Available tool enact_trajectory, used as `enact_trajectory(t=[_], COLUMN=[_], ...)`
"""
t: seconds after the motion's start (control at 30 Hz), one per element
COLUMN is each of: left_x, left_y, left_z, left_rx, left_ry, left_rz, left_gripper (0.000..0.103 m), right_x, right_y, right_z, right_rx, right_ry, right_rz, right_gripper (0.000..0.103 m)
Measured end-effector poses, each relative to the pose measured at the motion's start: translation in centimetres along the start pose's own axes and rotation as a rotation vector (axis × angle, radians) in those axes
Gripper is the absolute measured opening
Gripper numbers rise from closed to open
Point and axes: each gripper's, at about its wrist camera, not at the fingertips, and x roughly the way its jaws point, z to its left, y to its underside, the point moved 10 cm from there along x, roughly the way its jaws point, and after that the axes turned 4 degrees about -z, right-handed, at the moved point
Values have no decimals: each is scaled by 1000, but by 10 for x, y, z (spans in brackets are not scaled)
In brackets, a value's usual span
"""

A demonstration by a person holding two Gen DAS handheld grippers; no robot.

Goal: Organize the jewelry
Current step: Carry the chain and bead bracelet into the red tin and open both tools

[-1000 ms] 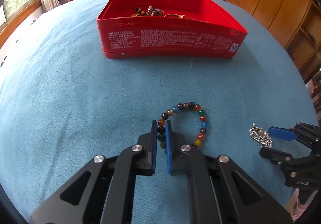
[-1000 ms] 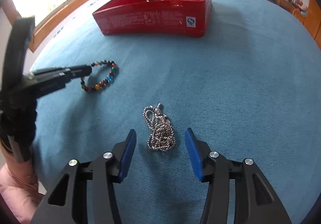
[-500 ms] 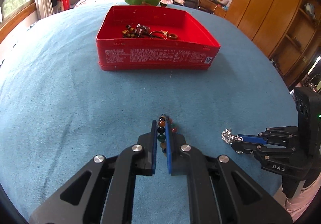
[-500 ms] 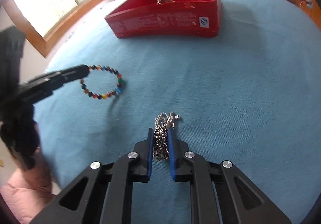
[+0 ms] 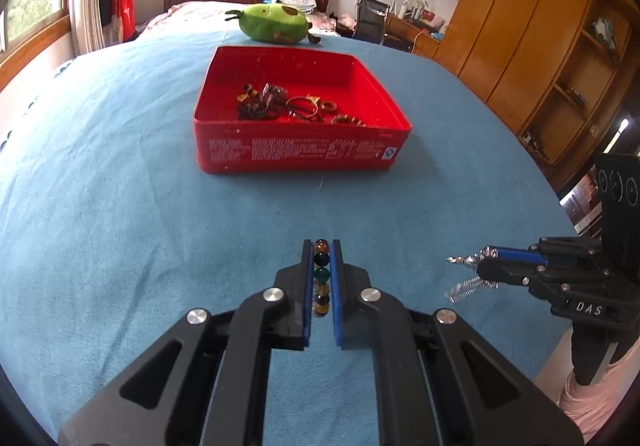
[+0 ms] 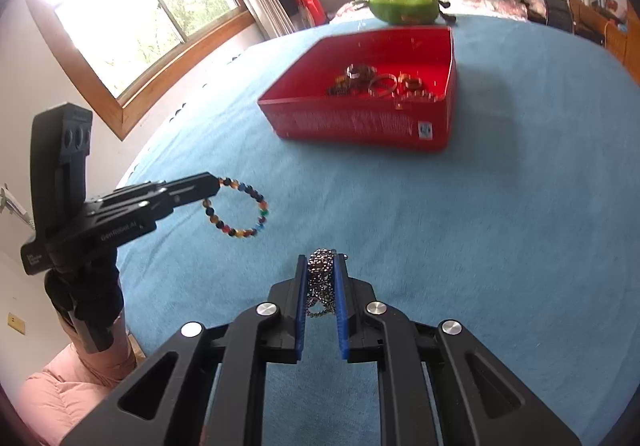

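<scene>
My left gripper [image 5: 321,246] is shut on a multicoloured bead bracelet [image 5: 321,278] and holds it above the blue cloth; the bracelet hangs as a ring in the right wrist view [image 6: 240,212]. My right gripper [image 6: 322,262] is shut on a bunched silver chain necklace [image 6: 320,280], lifted off the cloth; the chain also shows at the right in the left wrist view [image 5: 466,276]. A red tin box [image 5: 300,156] with several rings and bracelets inside stands farther back; it also shows in the right wrist view [image 6: 360,122].
A blue cloth [image 5: 120,186] covers the round table. A green plush toy [image 5: 274,24] lies beyond the box. Wooden cupboards [image 5: 540,46] stand at the right, a window [image 6: 140,18] at the left.
My right gripper closed on the silver chain and lifted it. My left gripper raised the bracelet off the cloth. Both grippers have risen, so the box interior shows.
</scene>
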Motion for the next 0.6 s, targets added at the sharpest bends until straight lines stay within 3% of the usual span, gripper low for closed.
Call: enact_trajectory(t=[0.33,0.6], left_x=[-5,-6], left_y=[-37,-90], left_z=[1,1], left_rx=[8,8], left_ry=[-29,-39], left_rz=[-31,-78], left_gripper=[6,6], right_x=[-16,-8], right_y=[-43,-95], right_z=[7,10], right_rx=[-44,-62], right_ry=[22,23], right_rz=[-40,-71], right_gripper=[12,12])
